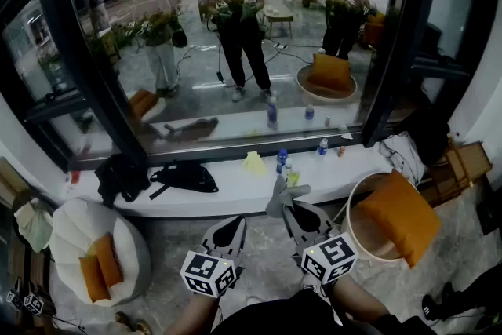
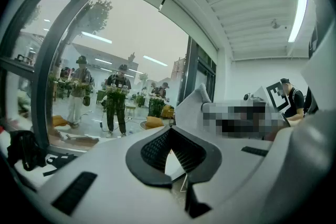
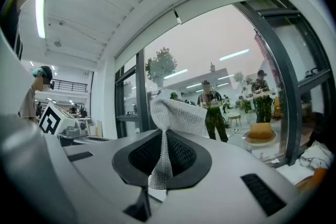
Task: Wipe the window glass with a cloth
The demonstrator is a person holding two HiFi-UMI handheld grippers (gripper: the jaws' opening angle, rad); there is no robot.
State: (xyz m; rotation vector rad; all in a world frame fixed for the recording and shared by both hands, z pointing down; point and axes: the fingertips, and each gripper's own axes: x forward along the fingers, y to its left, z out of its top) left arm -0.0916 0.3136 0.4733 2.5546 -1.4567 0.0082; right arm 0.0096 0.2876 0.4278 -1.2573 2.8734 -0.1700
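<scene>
The large window glass [image 1: 235,27] in its dark frame [image 1: 74,51] fills the upper head view and mirrors several people in the room. My right gripper [image 1: 292,208] is held low in front of the white sill and is shut on a grey mesh cloth [image 1: 281,194]. In the right gripper view the cloth [image 3: 178,115] stands up out of the closed jaws of my right gripper [image 3: 164,136]. My left gripper [image 1: 228,235] hangs beside it at the left, a little lower. Its jaws [image 2: 171,135] are shut with nothing between them.
On the white sill [image 1: 227,198] stand small bottles [image 1: 281,160], a yellow cloth [image 1: 255,163] and a black bag [image 1: 184,176]. A white chair with orange cushions [image 1: 94,255] sits lower left. A round basket chair with an orange cushion [image 1: 396,222] sits at the right.
</scene>
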